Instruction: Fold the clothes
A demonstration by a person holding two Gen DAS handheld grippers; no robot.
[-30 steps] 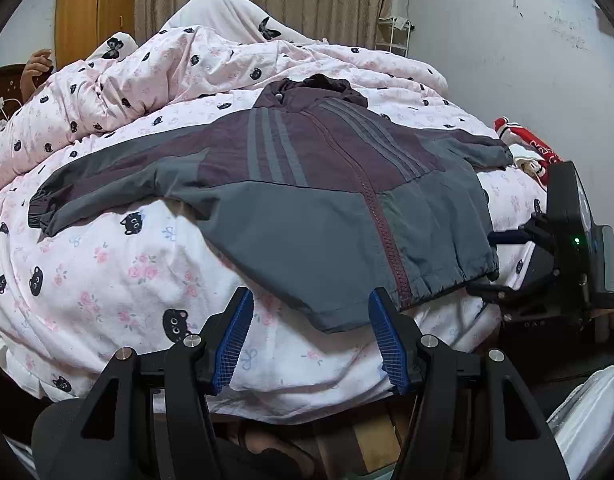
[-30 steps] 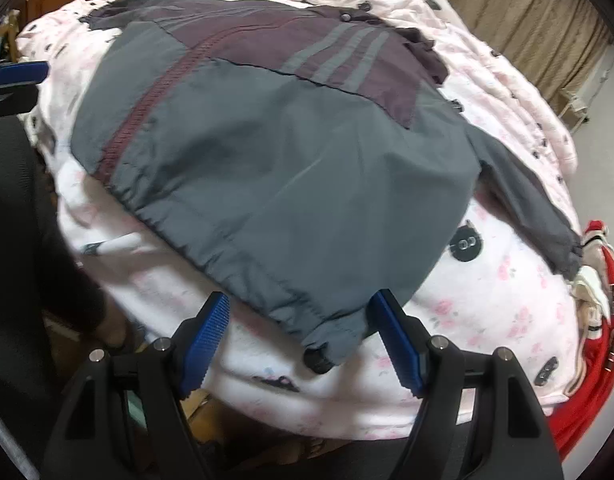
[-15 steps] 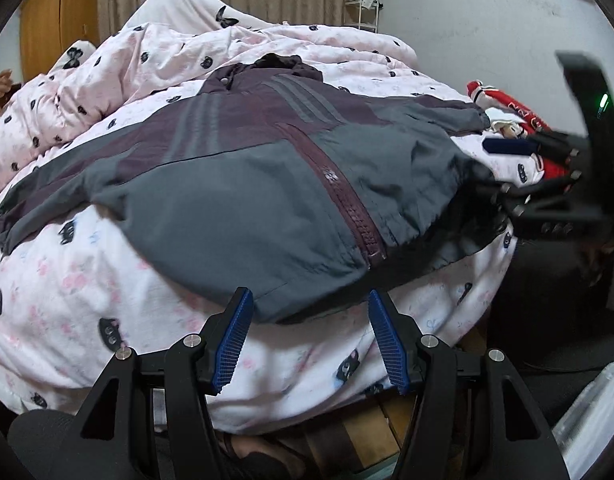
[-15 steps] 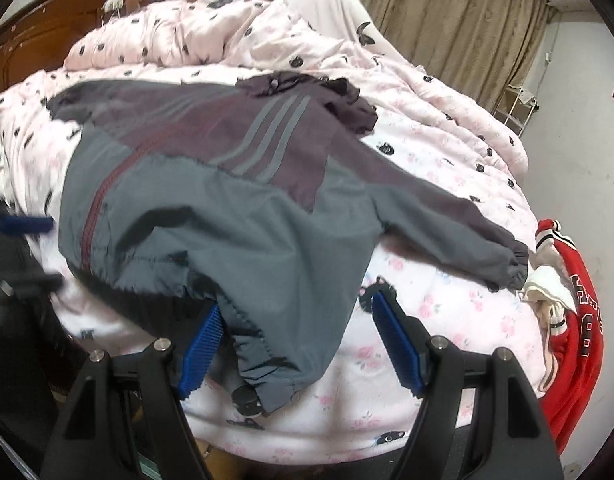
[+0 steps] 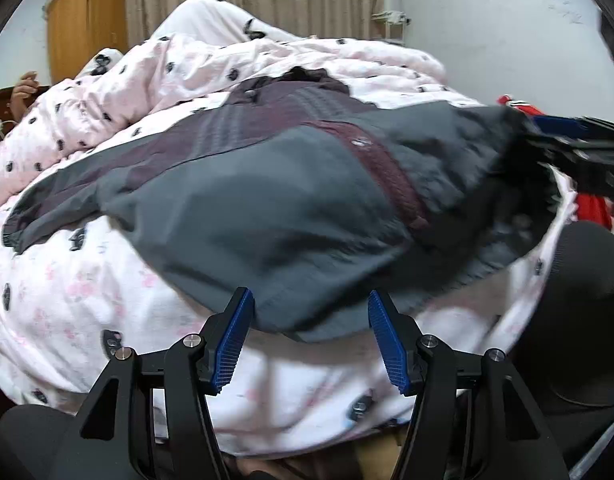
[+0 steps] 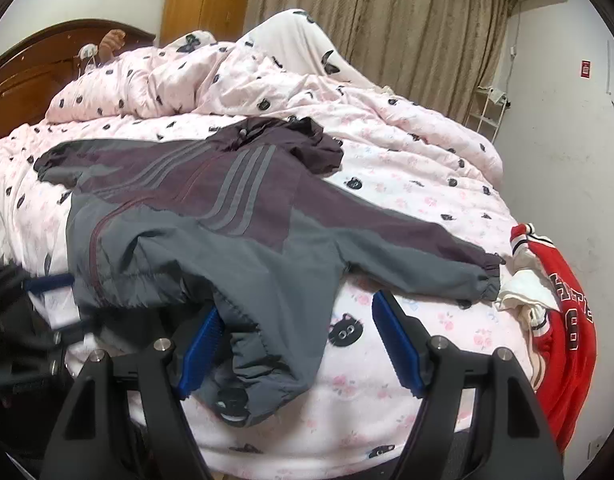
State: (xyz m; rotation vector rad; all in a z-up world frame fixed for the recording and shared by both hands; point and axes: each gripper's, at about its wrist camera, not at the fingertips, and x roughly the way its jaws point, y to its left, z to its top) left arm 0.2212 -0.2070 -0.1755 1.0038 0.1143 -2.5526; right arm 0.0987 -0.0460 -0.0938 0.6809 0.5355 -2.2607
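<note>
A grey and maroon zip jacket (image 5: 291,208) lies front up on the pink cat-print duvet (image 5: 67,288), sleeves spread. My left gripper (image 5: 309,320) is open at the near hem, whose corner sits just between the fingertips (image 5: 237,320) with no pad pressing on it. My right gripper (image 6: 299,344) is open wide at the other hem corner. The jacket (image 6: 267,264) drapes over its left finger (image 6: 199,344) and hangs lifted between the jaws. In the left wrist view the right gripper (image 5: 567,148) shows at the raised right edge; in the right wrist view the left gripper (image 6: 47,282) shows at far left.
A red jersey (image 6: 567,320) and a white garment (image 6: 523,288) lie at the bed's right edge. A wooden headboard (image 6: 23,80) and a person's hand (image 6: 111,40) are at the far end. Curtains (image 6: 387,20) and a wire rack (image 6: 487,112) stand behind.
The right gripper has risen and the hem corner, draped over its left finger, came up with it. The left gripper closed in on the near hem, then held still.
</note>
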